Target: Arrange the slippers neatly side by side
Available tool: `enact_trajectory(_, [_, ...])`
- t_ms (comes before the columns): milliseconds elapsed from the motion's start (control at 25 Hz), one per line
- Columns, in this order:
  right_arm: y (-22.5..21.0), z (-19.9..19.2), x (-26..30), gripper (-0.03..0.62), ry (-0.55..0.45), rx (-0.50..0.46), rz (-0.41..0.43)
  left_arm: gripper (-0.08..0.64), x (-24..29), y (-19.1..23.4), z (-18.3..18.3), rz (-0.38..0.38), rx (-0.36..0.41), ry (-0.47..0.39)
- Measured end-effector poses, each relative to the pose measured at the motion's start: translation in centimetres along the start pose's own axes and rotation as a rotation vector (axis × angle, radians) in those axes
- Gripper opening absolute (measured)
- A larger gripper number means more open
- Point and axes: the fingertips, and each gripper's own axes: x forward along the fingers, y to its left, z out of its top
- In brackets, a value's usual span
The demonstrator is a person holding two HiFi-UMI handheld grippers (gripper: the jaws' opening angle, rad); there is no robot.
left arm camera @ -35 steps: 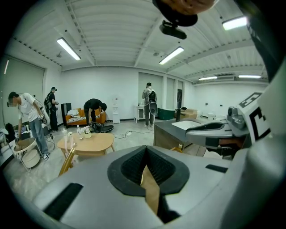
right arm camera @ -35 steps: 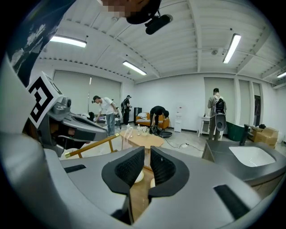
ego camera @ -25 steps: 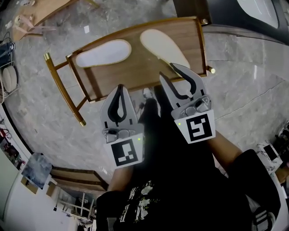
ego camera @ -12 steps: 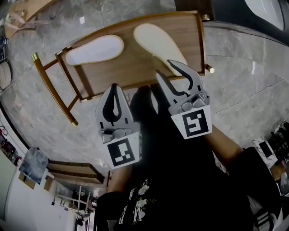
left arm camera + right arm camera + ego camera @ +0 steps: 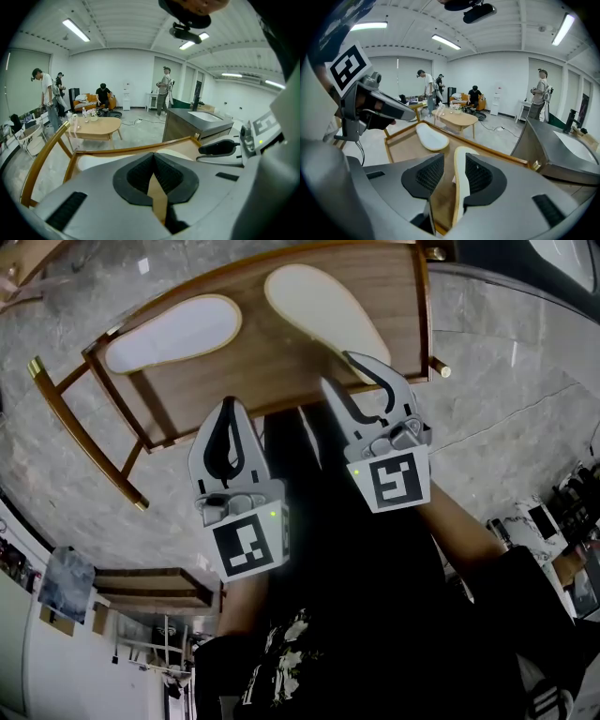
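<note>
At the near edge of the wooden rack [image 5: 267, 367], toward its right corner: right gripper [image 5: 337, 369] has its jaws spread wider than a second ago, with the near end of the right slipper [image 5: 323, 320] between them, unclamped (one pad may brush it). Left gripper [image 5: 228, 411] is closed on nothing, short of the rack. Left slipper [image 5: 173, 332] lies toward the left edge, splayed away from its mate, so I judge the pair not yet side by side.

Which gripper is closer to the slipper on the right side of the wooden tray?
Right. The right gripper has its open jaws either side of the near end of that slipper; the left gripper, shut, hovers by the tray's near edge, clear of it.
</note>
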Motion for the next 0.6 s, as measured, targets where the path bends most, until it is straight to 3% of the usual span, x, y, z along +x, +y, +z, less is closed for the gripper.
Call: enact_trajectory(600, [-1.7,-6.9,4.3,0.118,0.182,-0.066,-0.114,0.0,2.2,1.1,-4.0,-0.041,0.002,0.089])
